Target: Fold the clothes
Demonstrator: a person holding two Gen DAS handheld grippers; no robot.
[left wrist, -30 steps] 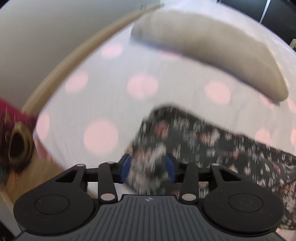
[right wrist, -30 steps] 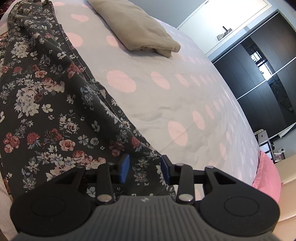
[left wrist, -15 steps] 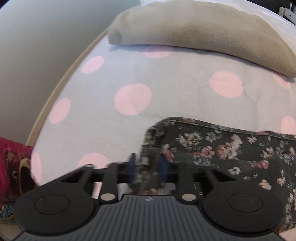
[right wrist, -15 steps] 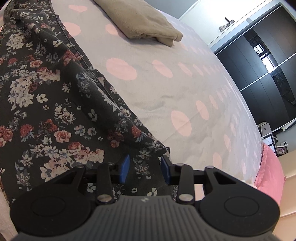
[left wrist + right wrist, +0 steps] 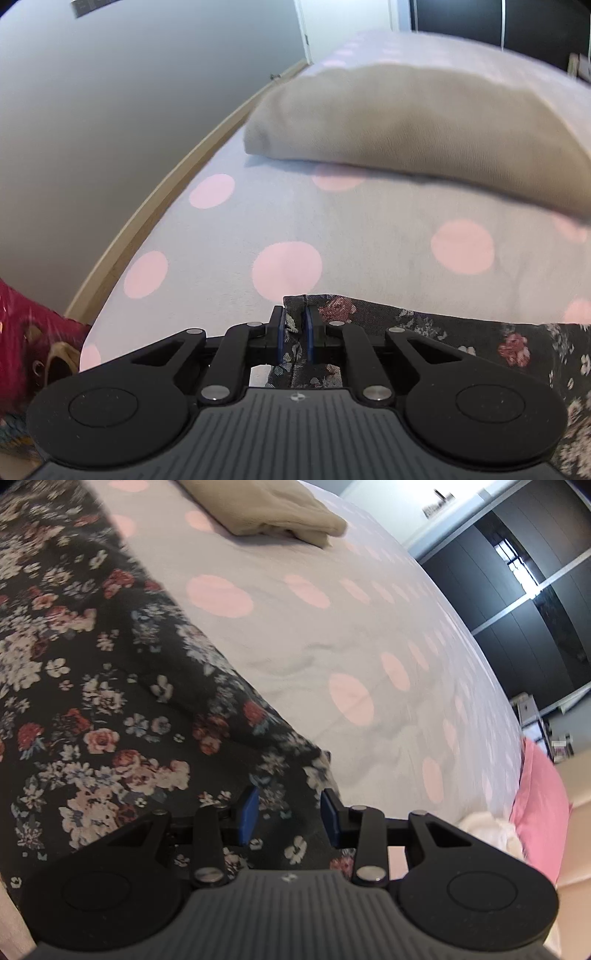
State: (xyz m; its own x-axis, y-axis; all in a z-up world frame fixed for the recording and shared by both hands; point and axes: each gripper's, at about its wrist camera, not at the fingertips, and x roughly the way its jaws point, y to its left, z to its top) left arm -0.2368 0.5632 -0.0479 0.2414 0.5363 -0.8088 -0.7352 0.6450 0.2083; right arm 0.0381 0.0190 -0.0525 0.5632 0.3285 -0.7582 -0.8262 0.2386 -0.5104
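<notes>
Left gripper [image 5: 294, 334] newly tight on floral garment [image 5: 443, 332]

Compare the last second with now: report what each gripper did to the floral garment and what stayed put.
The left gripper has closed: its jaws, open around the floral garment a second ago, now pinch its corner, and the view has moved toward the folded beige garment. The right gripper stays open astride the floral edge, nothing gripped. The beige garment and the polka-dot bedsheet lie as before.
</notes>
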